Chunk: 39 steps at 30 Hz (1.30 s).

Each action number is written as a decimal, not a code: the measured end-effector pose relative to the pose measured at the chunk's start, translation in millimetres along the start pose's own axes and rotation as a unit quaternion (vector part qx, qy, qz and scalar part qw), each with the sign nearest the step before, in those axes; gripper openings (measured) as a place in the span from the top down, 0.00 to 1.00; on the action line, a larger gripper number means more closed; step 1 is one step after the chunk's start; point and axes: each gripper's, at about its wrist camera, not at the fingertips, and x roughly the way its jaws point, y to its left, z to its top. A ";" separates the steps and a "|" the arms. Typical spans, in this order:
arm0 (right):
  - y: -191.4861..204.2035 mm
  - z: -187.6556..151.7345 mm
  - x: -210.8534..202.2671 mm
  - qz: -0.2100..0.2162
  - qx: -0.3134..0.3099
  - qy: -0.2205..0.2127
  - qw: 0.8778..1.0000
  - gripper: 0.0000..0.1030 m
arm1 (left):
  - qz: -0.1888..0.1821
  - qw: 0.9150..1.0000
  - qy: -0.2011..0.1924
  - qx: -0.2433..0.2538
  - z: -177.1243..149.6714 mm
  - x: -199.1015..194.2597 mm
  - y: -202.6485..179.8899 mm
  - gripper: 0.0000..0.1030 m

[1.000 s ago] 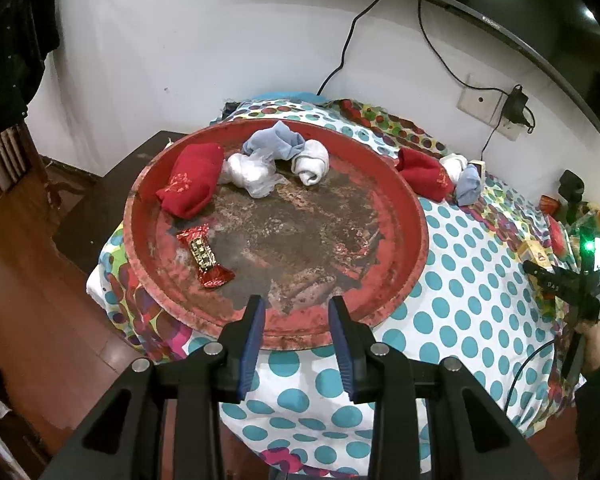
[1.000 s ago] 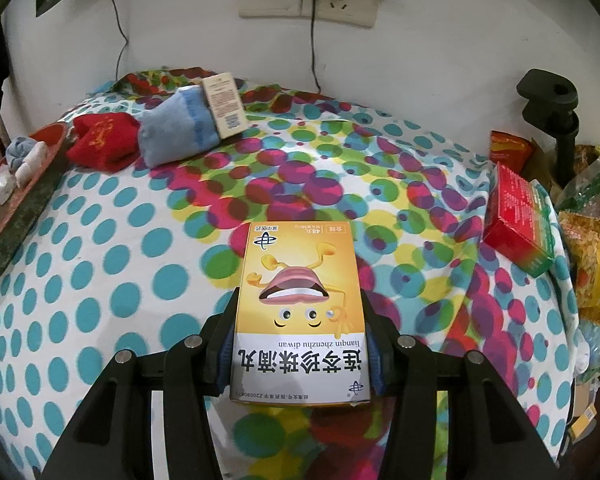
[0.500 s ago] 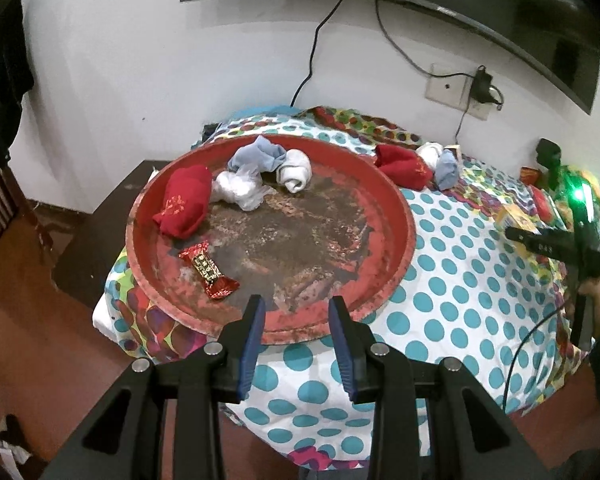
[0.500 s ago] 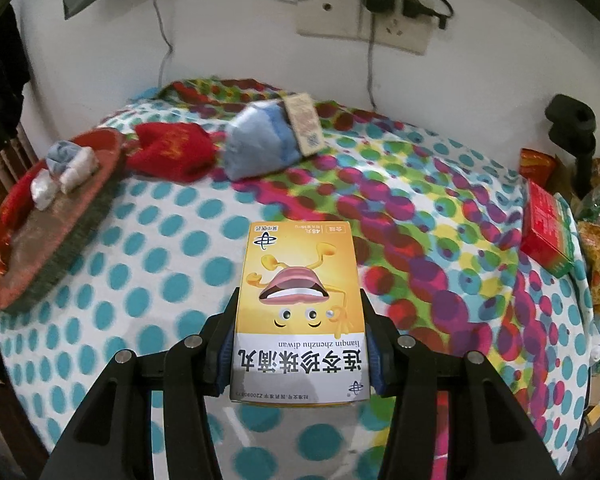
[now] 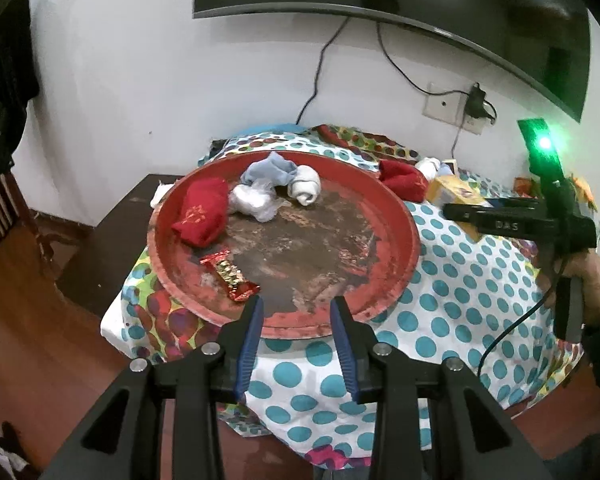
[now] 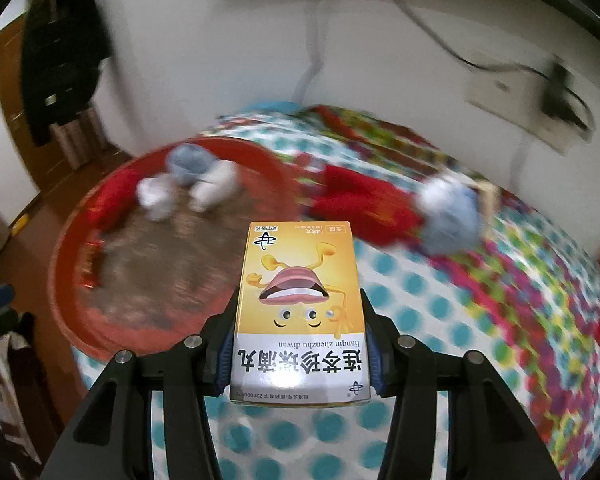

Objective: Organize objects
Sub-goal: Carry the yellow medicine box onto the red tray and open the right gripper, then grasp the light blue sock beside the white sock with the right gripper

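Fingers of the right gripper (image 6: 298, 344) press on both long sides of a yellow medicine box (image 6: 300, 308), holding it level in the air above the polka-dot tablecloth (image 6: 420, 320), its far end reaching over the near edge of the red tray (image 6: 66, 240). Being thin cardboard, the box is probably light and stiff but crushable, so a moderate squeeze across its narrow width, as now, seems the sound hold; its glossy faces could slip. The left gripper (image 5: 296, 340) hangs apart and empty just short of the tray's near rim. On the tray lie a red sock (image 5: 200, 212), pale rolled socks (image 5: 276, 188) and a candy wrapper (image 5: 230, 276); another red sock (image 5: 402, 180) lies on the cloth beyond.
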 end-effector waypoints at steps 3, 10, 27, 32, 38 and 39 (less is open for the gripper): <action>32.9 15.7 15.6 0.017 -0.026 0.008 0.999 0.54 | -0.002 1.000 0.001 -0.017 0.2 0.9 11.6 0.66; 98.1 37.2 65.0 0.048 -0.061 0.052 0.996 0.54 | 0.013 0.999 -0.005 -0.052 -0.7 -0.5 43.0 0.66; 167.6 43.5 125.2 0.050 -0.108 0.109 0.987 0.51 | 0.028 0.995 0.007 -0.100 -6.4 8.6 78.6 0.66; 143.2 42.4 95.8 0.055 -0.078 0.073 0.993 0.48 | 0.027 0.996 0.007 -0.087 -7.3 9.0 71.7 0.66; 64.4 41.4 54.7 0.034 -0.006 0.032 0.999 0.47 | 0.024 0.997 0.014 -0.077 -8.9 13.7 62.8 0.66; 51.2 41.7 49.5 0.026 0.005 0.027 0.999 0.47 | 0.023 0.997 0.017 -0.074 -9.4 15.3 61.1 0.66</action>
